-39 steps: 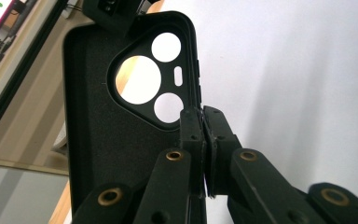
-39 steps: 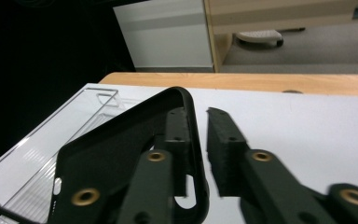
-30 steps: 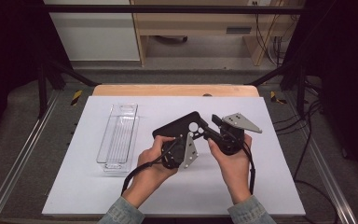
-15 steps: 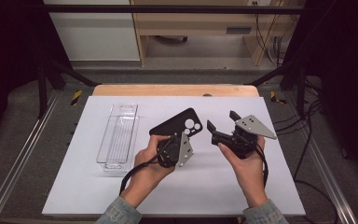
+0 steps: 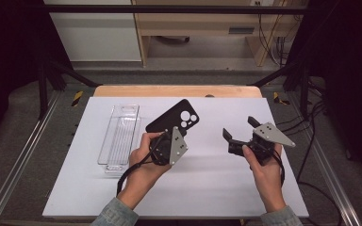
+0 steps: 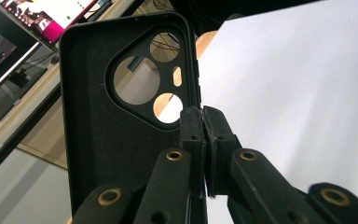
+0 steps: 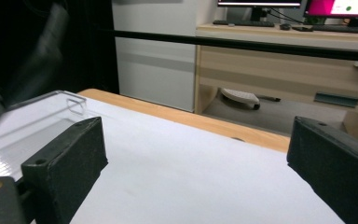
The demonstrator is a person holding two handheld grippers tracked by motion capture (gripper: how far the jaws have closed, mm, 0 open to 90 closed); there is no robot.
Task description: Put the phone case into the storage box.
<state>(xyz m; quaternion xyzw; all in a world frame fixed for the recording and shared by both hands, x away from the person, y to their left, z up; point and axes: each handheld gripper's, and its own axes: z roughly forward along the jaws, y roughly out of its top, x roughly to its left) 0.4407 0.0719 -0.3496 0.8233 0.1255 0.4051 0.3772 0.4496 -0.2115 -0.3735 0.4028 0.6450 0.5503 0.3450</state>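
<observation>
A black phone case (image 5: 174,119) with round camera cut-outs is held up off the white mat, tilted toward the back. My left gripper (image 5: 167,134) is shut on its side edge; in the left gripper view the case (image 6: 116,93) stands upright with my left gripper (image 6: 203,122) pinching its right rim. My right gripper (image 5: 239,128) hovers at the right of the mat, open, with nothing between its jaws. In the right gripper view my right gripper (image 7: 196,154) frames bare mat.
A clear plastic tray (image 5: 119,136) lies lengthwise on the left part of the white mat (image 5: 207,188); the tray (image 7: 37,116) also appears at left in the right gripper view. A wooden table edge (image 5: 176,91) runs along the back. Metal rails flank both sides.
My right gripper has let go near the case, opened, and drawn away to the right. The left gripper keeps the case and has lifted it slightly.
</observation>
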